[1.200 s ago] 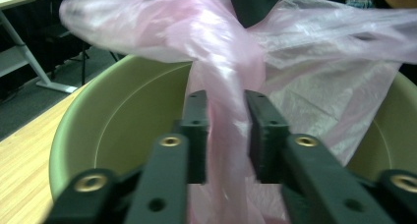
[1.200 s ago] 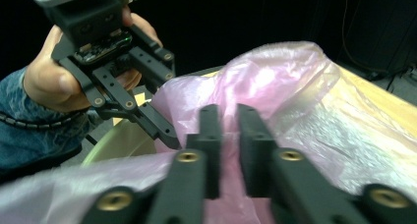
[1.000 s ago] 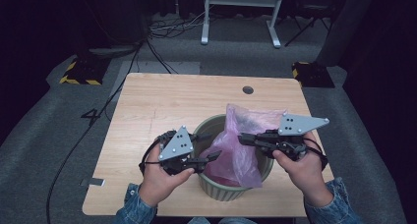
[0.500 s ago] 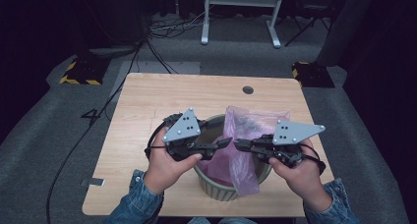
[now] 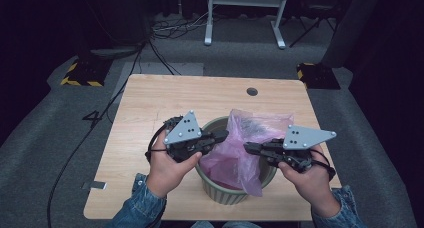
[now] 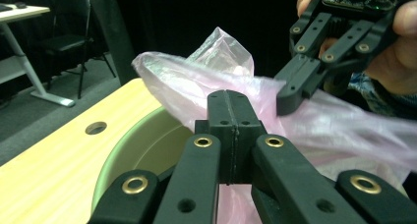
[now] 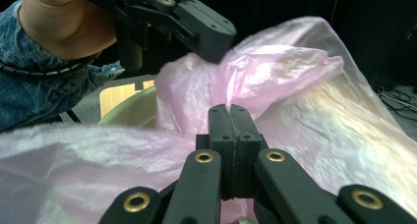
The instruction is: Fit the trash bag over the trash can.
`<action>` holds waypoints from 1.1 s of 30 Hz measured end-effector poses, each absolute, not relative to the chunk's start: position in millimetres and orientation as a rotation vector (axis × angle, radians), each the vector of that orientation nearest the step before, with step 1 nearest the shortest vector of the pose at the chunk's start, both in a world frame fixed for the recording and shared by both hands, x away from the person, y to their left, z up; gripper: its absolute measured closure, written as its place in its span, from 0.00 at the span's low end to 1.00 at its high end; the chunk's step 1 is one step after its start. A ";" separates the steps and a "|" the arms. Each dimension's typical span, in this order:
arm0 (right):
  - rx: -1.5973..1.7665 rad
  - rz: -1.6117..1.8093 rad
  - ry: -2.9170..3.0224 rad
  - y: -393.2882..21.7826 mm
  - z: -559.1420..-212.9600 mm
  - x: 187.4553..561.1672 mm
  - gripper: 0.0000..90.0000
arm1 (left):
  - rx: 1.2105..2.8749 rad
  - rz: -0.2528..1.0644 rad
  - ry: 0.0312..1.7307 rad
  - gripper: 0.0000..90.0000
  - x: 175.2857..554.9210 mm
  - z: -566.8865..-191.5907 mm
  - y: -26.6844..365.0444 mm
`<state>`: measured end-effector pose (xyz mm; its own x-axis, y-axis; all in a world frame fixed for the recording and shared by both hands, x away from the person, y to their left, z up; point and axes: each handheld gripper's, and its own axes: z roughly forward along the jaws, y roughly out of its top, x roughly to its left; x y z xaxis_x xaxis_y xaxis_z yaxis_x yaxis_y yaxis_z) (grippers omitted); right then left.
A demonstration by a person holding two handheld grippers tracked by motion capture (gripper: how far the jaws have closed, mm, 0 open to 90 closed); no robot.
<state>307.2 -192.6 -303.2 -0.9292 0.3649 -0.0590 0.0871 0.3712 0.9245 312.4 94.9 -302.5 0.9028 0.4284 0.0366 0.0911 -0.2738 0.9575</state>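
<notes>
My left gripper [image 5: 220, 136] has just been closing, and I see its black jaws pressed flat together on the left edge of the thin, translucent pink plastic bag [image 5: 247, 150]; in the left gripper view the film bunches out from behind those closed jaws [image 6: 229, 111]. My right gripper [image 5: 248, 147] is likewise clamped tight, its jaws meeting on a fold of the same pink film, which spreads to both sides of them in the right gripper view [image 7: 229, 123]. The two grippers face each other across the bag, near one another but apart, each one pinching its own side of the bag's mouth. My left hand [image 5: 167, 170] and right hand [image 5: 309, 180] come in from the desk's near edge, both in blue denim sleeves.

The bag sits inside the round pale green ribbed plastic bin [image 5: 225, 190], its upper part standing up above the rim. The bin stands on the light wooden desk [image 5: 150, 103] close to the near edge, about midway along it. A small dark round hole [image 5: 252, 91] lies near the desk's far edge.
</notes>
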 end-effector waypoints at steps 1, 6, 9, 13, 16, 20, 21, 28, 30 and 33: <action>0.410 1.578 2.379 -195.9 -304.0 306.1 1.00 | 1.843 0.363 0.390 1.00 310.8 -302.9 96.6; 0.466 1.558 2.357 -215.7 -309.1 302.2 1.00 | 1.847 0.396 0.436 1.00 308.5 -308.9 112.9; 0.519 1.559 2.334 -232.4 -313.3 300.2 1.00 | 1.843 0.400 0.467 1.00 307.7 -314.3 124.0; 0.575 1.557 2.308 -252.6 -319.1 293.4 1.00 | 1.841 0.413 0.502 1.00 304.6 -321.4 137.1; 0.604 1.555 2.290 -265.2 -323.9 286.7 1.00 | 1.834 0.417 0.525 1.00 302.5 -325.7 146.1; 0.644 1.538 2.284 -276.7 -332.8 278.4 1.00 | 1.834 0.425 0.543 1.00 298.8 -331.3 155.6; 0.651 1.534 2.283 -279.3 -335.2 276.8 1.00 | 1.837 0.428 0.548 1.00 297.6 -332.9 158.1; 0.697 1.516 2.294 -292.2 -348.1 266.2 1.00 | 1.830 0.421 0.571 1.00 289.8 -342.7 172.4; 0.697 1.506 2.296 -292.9 -348.3 263.4 1.00 | 1.830 0.422 0.573 1.00 288.9 -344.1 174.4; 0.685 1.501 2.300 -292.9 -347.7 259.8 1.00 | 1.825 0.419 0.571 1.00 286.8 -346.4 177.0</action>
<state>259.8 -292.9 -347.7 -0.8379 0.5458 0.0018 0.2214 0.3368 0.9152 286.8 177.0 -346.4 0.8195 0.5730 0.0046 0.1764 -0.2599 0.9494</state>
